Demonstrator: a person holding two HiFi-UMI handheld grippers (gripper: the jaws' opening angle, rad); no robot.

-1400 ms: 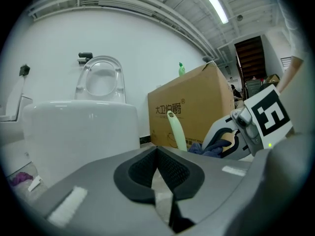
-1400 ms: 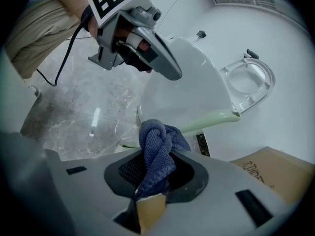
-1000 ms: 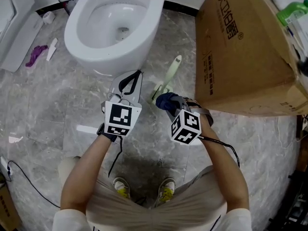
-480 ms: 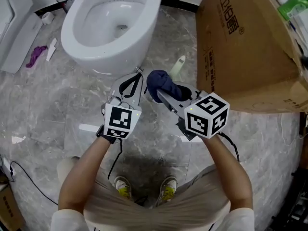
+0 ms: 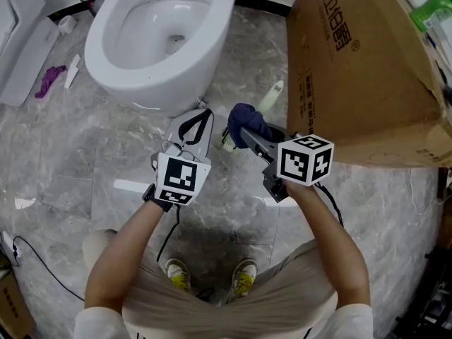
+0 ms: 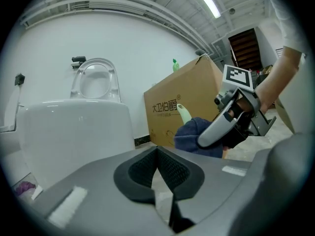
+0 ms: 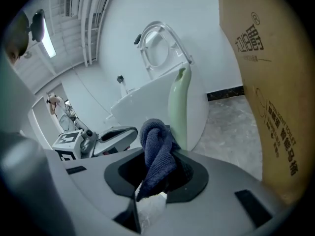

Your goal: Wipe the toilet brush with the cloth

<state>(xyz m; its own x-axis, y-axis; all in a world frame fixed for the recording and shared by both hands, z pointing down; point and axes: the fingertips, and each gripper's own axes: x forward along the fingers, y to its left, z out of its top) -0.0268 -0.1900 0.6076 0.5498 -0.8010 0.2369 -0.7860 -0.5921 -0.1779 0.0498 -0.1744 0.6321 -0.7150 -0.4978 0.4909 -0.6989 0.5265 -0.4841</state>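
The pale green toilet brush (image 5: 270,96) stands tilted on the floor between the toilet and the box, its lower end (image 5: 228,140) beside my left gripper. My right gripper (image 5: 244,134) is shut on a dark blue cloth (image 5: 248,119), which rests against the lower part of the brush handle. In the right gripper view the cloth (image 7: 156,142) bunches out of the jaws just in front of the handle (image 7: 178,107). My left gripper (image 5: 200,115) is shut on nothing, a little left of the brush. Its own view shows the cloth (image 6: 194,134) and the handle tip (image 6: 183,114) ahead.
A white toilet (image 5: 141,41) stands just ahead of the grippers. A large cardboard box (image 5: 353,69) fills the right side, with a green bottle (image 5: 431,13) on top. A purple item (image 5: 48,80) lies on the marble floor at the left. A black cable (image 5: 28,260) runs at lower left.
My right gripper lifted the cloth up and left from beside the brush's lower end, then swung it back right against the handle. My left gripper has hardly moved.
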